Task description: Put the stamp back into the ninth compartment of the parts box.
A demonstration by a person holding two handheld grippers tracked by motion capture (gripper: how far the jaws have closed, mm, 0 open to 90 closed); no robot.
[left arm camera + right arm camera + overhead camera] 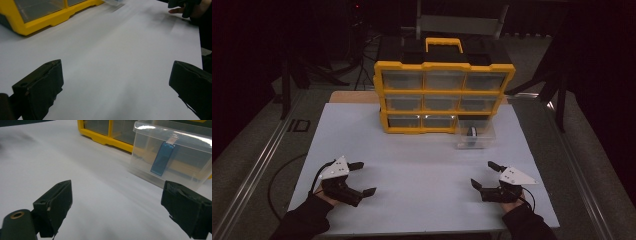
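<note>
A yellow parts cabinet point(443, 89) with clear drawers and a black top stands at the back of the white table point(422, 165). One clear drawer point(475, 134) is pulled out and sits on the table in front of the cabinet's lower right slot; a blue item point(162, 158) lies inside it. My left gripper point(363, 178) rests open at the front left, jaws wide apart with nothing between them. My right gripper point(485, 174) rests open at the front right, pointing toward the drawer point(172, 155). The cabinet's corner point(47, 13) is seen in the left gripper view.
A metal chair point(459, 22) stands behind the table. Dark stands and cables surround the table on the floor. The other hand point(186, 8) with its gripper appears at the top right of the left gripper view.
</note>
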